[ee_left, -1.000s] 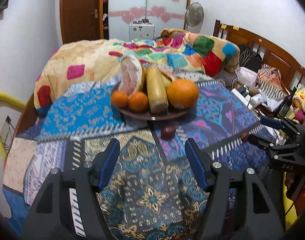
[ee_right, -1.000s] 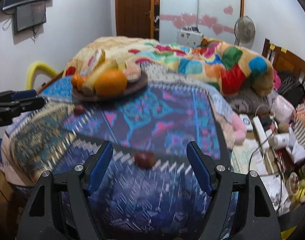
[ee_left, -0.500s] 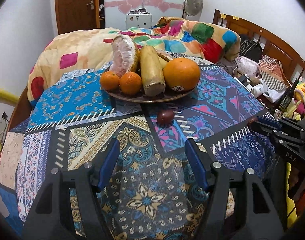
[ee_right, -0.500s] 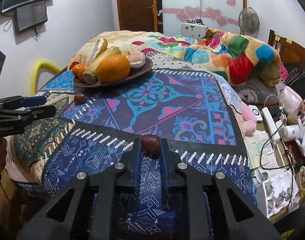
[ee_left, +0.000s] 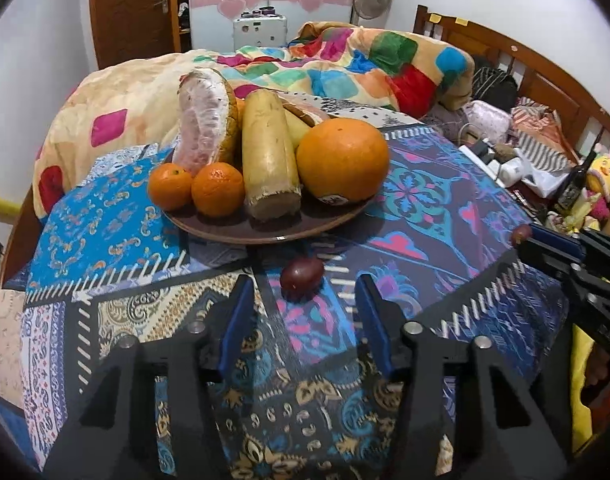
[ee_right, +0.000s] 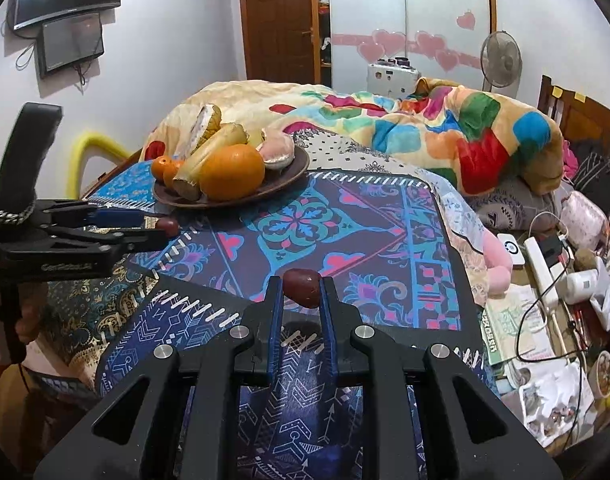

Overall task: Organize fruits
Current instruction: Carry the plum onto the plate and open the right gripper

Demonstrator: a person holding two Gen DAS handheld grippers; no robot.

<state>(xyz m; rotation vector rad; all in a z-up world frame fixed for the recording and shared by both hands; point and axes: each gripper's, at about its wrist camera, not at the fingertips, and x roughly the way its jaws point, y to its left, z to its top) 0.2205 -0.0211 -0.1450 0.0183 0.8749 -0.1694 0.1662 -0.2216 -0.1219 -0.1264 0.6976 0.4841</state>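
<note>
Fruit [ee_right: 302, 288] pinched in right tool [ee_right: 301, 294] — another [ee_left: 301, 275] just beyond spread left tool [ee_left: 301, 312].

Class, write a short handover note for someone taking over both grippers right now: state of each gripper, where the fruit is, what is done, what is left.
Right gripper: shut on a dark red fruit, held above the patterned cloth.
Left gripper: open, fingers on either side of a second dark red fruit, which lies on the cloth just in front of the plate; not yet gripped.
Plate holds a large orange, two small oranges, a pale cane piece and peeled pomelo.
Done: one loose fruit picked up.
Left: probably set it on the plate, then grip and move the second.
</note>
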